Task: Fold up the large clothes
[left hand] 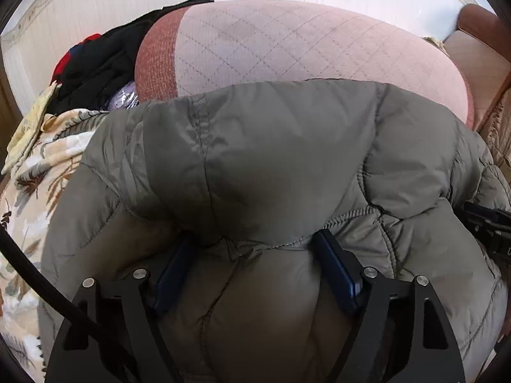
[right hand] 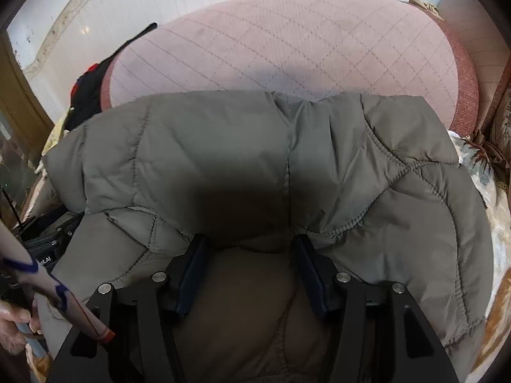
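1. Across the left wrist view, spread wide: grey quilted jacket (left hand: 255, 166), puffed and folded over on itself, lying on a floral bedspread (left hand: 35, 166) in front of a pink quilted cushion (left hand: 287, 48).
2. Left gripper (left hand: 255, 249) with fingers apart, blue pads (left hand: 335, 271) on either side of a bulge of jacket; tips sunk under the fold above, so hard to tell whether anything is actually pinched.
3. Far left: dark clothes pile (left hand: 105, 60) with a red patch, partly hidden behind the cushion; something shiny and purple below it, too crumpled to name.
4. Right edge: black part of the right gripper (left hand: 488, 226), cut off by the frame.
5. Over in the right wrist view: same jacket (right hand: 255, 159) filling the middle, its near part in deep shadow.
6. Right gripper (right hand: 250, 245) likewise spread, fingers (right hand: 194, 271) straddling a dim hump of jacket, tips buried under the folded edge.
7. Lower left: a hand (right hand: 14, 325) mostly cut off, with a pale strap marked in blue and red crossing over it; black hardware behind, half hidden by the jacket.
8. No containers to make out in either view.
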The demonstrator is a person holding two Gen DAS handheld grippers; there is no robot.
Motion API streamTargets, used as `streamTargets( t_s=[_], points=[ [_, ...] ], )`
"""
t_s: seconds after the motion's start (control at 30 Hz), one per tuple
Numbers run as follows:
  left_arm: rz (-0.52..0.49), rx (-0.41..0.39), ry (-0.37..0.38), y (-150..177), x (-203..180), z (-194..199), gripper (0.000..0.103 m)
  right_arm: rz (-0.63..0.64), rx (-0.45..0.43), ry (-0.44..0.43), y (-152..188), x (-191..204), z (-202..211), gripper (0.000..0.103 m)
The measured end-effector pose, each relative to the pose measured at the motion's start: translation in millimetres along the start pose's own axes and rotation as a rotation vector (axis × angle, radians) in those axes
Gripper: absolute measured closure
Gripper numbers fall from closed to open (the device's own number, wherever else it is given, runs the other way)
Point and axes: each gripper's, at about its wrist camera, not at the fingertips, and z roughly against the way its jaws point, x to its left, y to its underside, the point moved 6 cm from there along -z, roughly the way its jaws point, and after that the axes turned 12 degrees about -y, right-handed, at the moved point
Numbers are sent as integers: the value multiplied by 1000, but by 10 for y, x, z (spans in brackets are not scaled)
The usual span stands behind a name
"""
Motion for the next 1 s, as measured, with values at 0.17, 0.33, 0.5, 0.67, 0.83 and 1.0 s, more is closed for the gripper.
streamTargets(
  t_s=[0.17, 0.33, 0.5, 0.67, 0.83, 1.0],
  points=[
    [30, 24, 1, -11, 57, 55, 23, -19, 7, -7, -6, -88, -19, 42],
    [78, -47, 25, 291, 280, 654, 23, -21, -97, -88, 280, 161, 758, 42],
    [80, -88, -17, 947, 426, 1231, 23, -4, -186, -81, 1022, 338, 1451, 42],
    [126, -24, -6, 1593, 479, 1534, 23, -64, -193, -118, 1930, 383, 1659, 42],
    [137, -11, -25, 1984, 480, 1902, 24, -43, -196, -146, 2114, 540, 1760, 42],
    [156, -13, -70, 2133, 589, 2125, 23, -20, -246, -155, 2083, 629, 1818, 44]
  ],
)
